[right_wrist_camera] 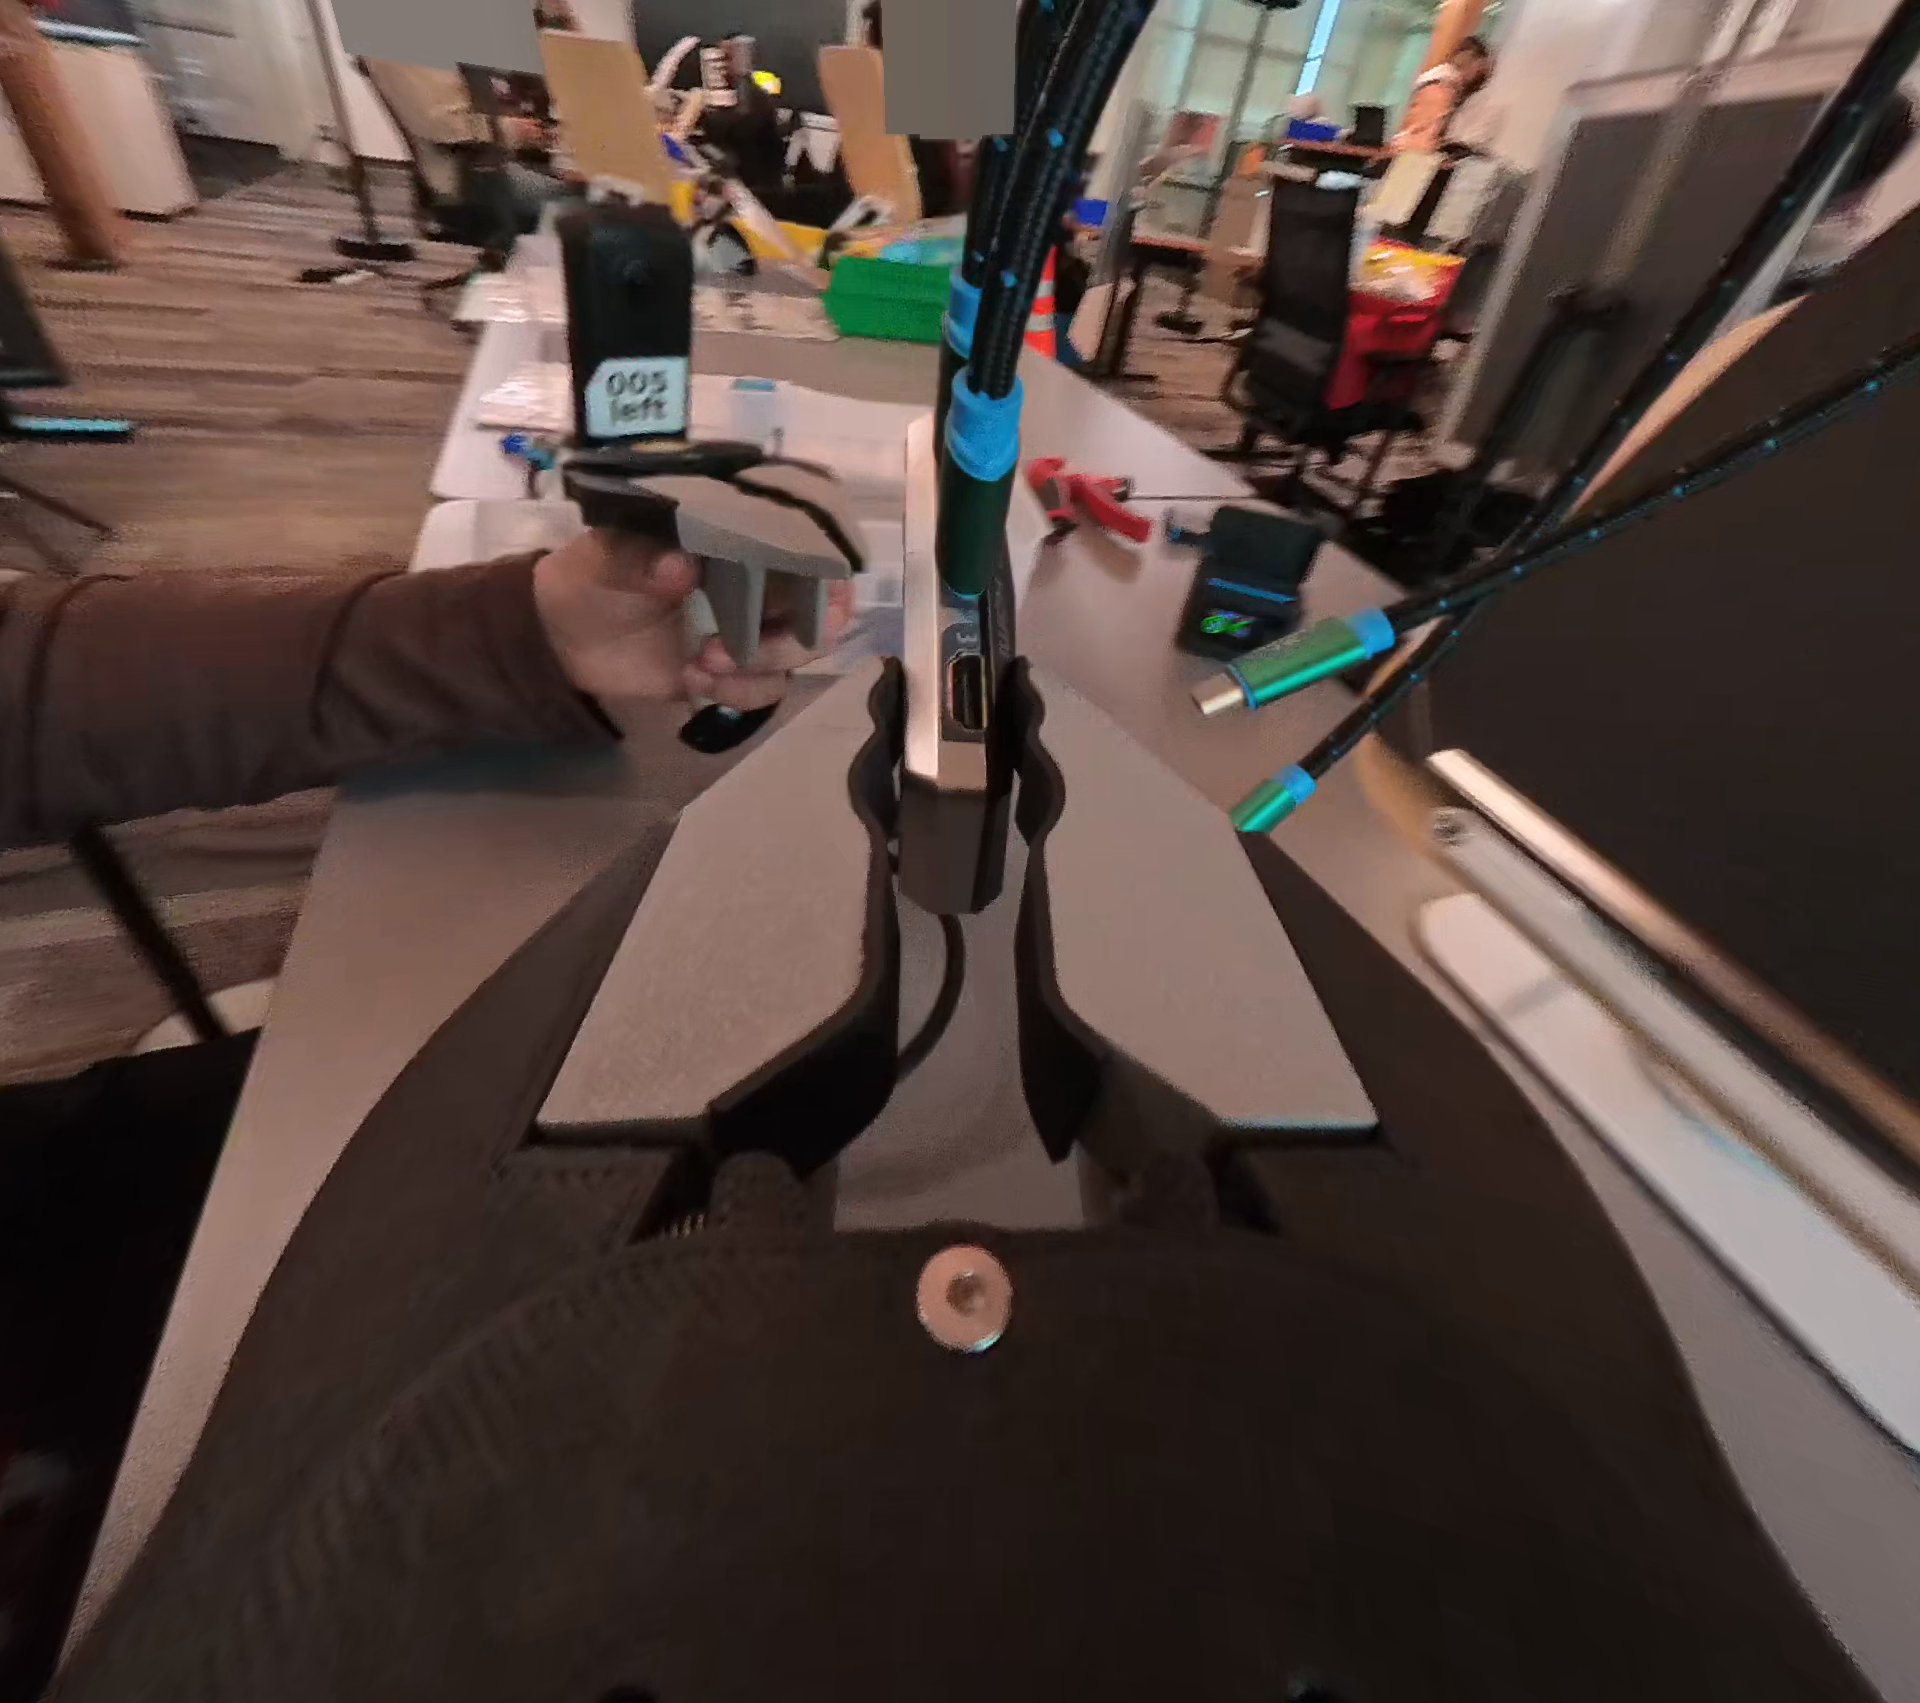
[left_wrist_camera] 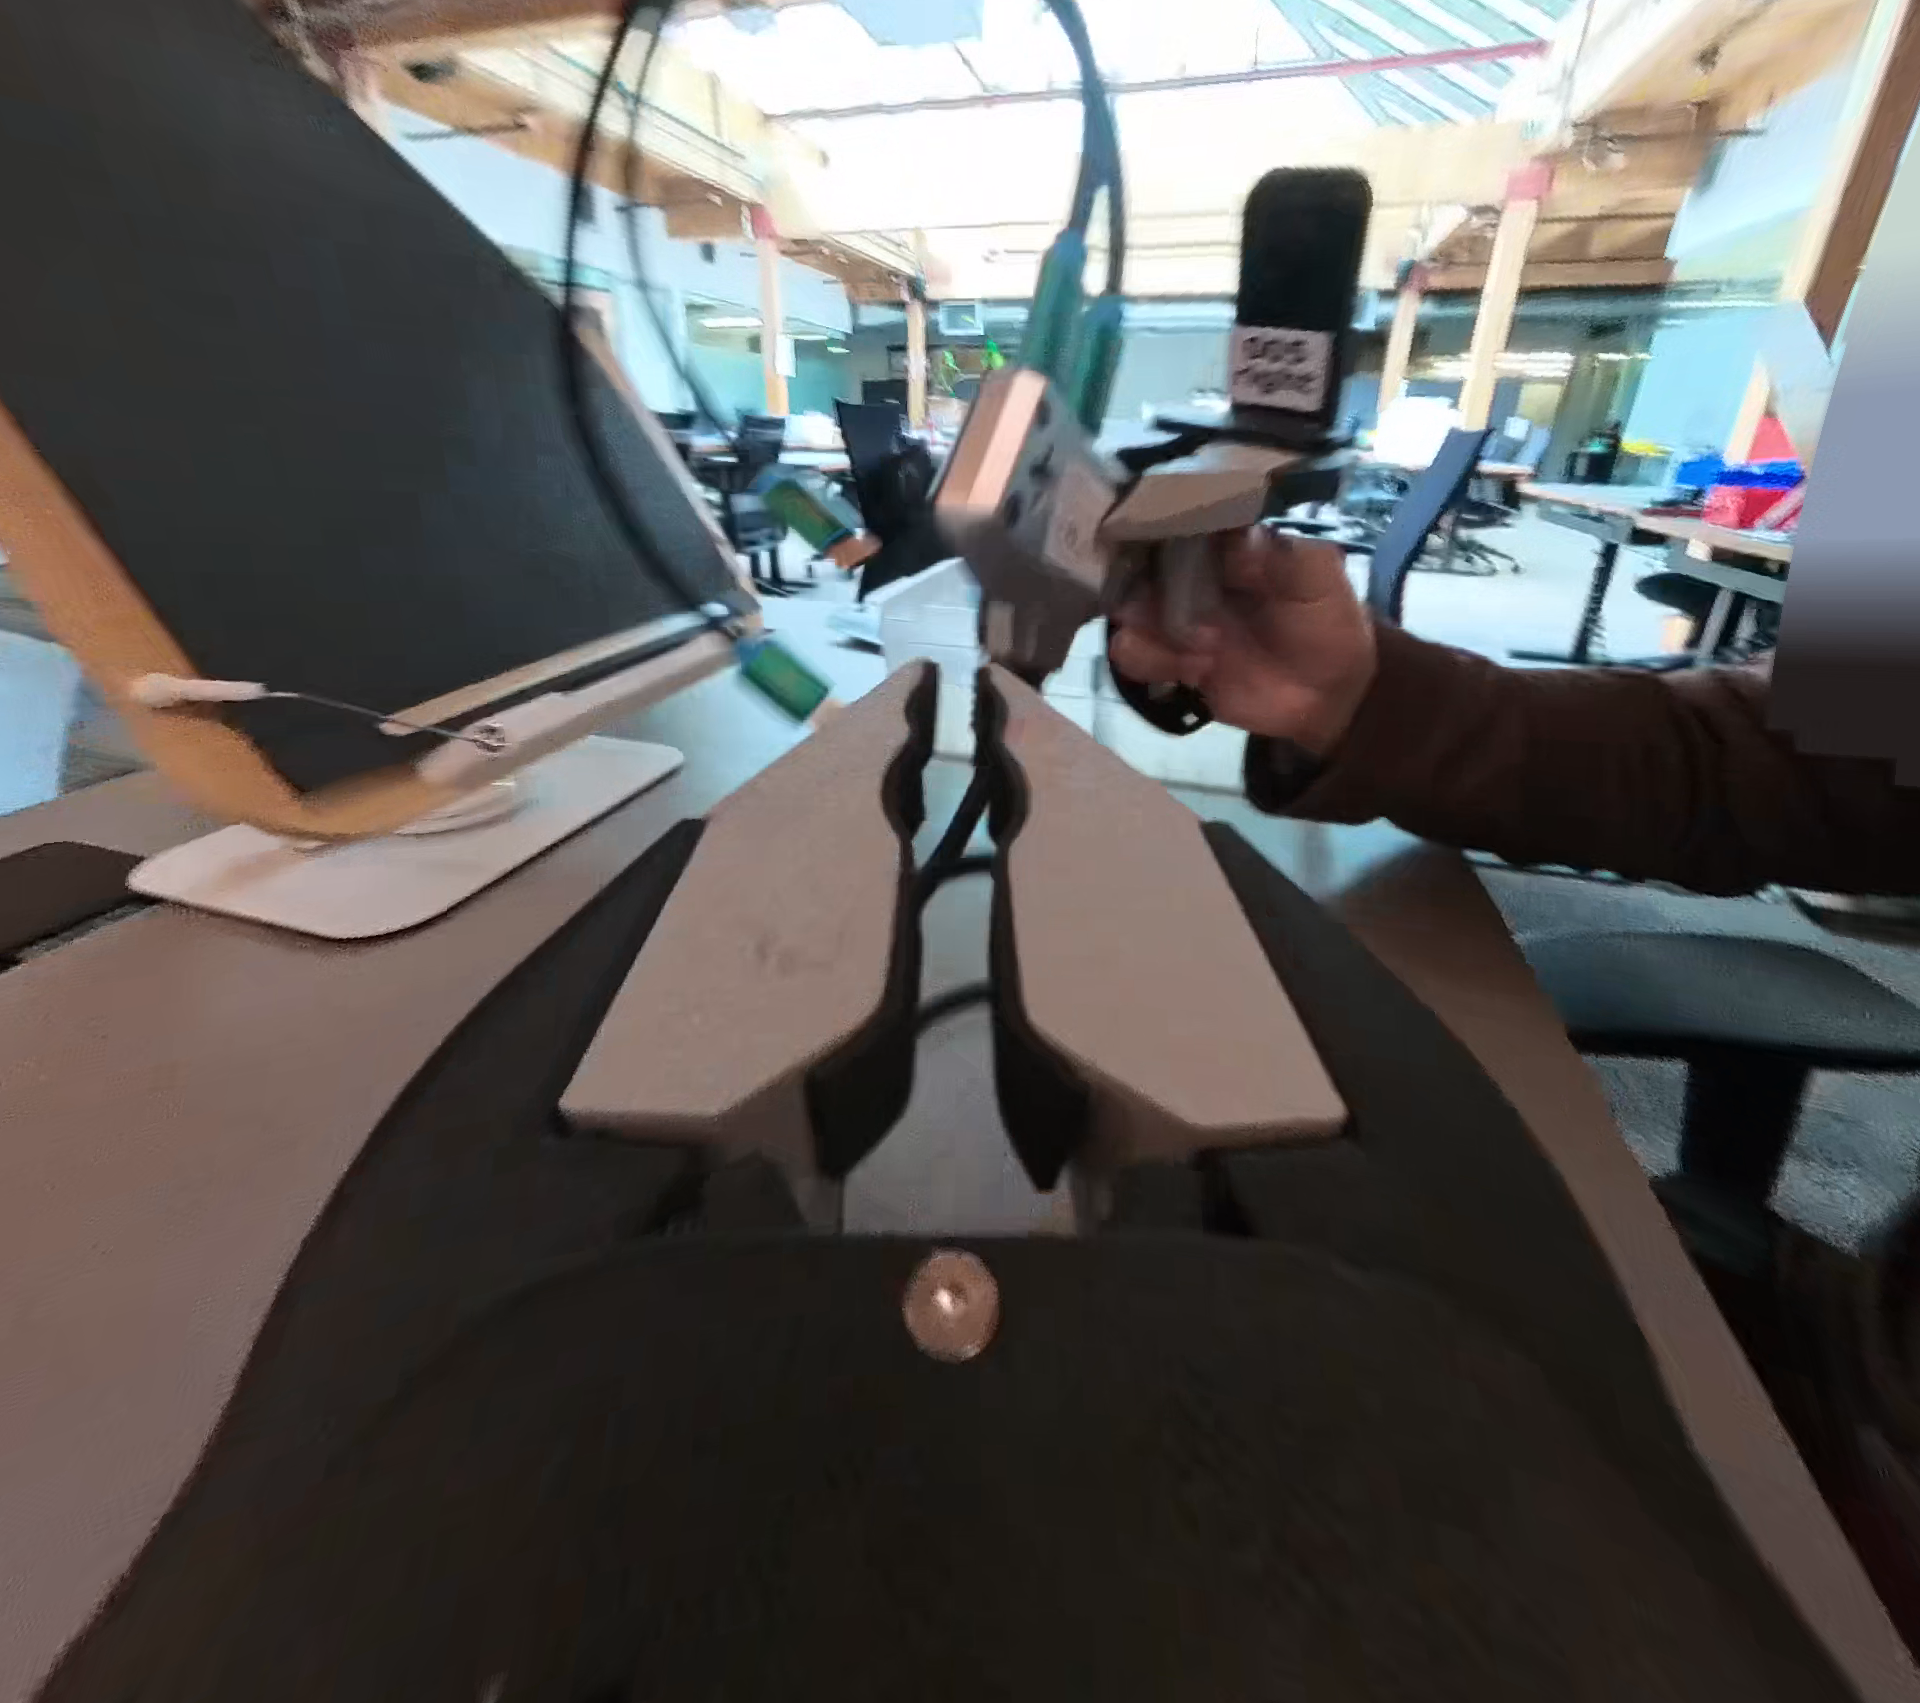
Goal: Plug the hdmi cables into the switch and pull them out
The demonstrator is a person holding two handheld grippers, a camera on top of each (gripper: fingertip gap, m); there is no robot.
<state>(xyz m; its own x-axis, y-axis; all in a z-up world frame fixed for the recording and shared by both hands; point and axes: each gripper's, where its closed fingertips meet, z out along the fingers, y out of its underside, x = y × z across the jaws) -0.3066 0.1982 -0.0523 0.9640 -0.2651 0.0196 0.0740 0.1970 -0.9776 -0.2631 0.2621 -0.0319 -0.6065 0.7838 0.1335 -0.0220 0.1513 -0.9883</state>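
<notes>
— Right tool [right_wrist_camera: 956, 770] is clamped on the switch [right_wrist_camera: 951, 812], a slim grey metal box held on edge, up off the tabletop [right_wrist_camera: 436, 874]. Two plugs [right_wrist_camera: 975, 500] sit in its upper ports, and one port [right_wrist_camera: 966, 689] faces us empty.

— And the left tool [left_wrist_camera: 956, 718]?

— Its fingers are nearly together. A thin dark cord runs through the slit between them, but I cannot tell whether they pinch it or it merely passes behind.

— Where are the loose ends?

— In the right wrist view, two green-shelled connectors [right_wrist_camera: 1288, 666] dangle at about three o'clock from the switch, on braided black cables [right_wrist_camera: 1091, 43] that arch overhead.

— How would they handle?

— My guess: the braid is springy and holds its curve, so it will tug a plug sideways. The shells look rigid and smooth, perhaps a bit slippery. I would grip the shell across its flat faces, not the cable or the blue collar.

— The switch?

— Light and hard; it may pivot unless it is held firmly.
</notes>
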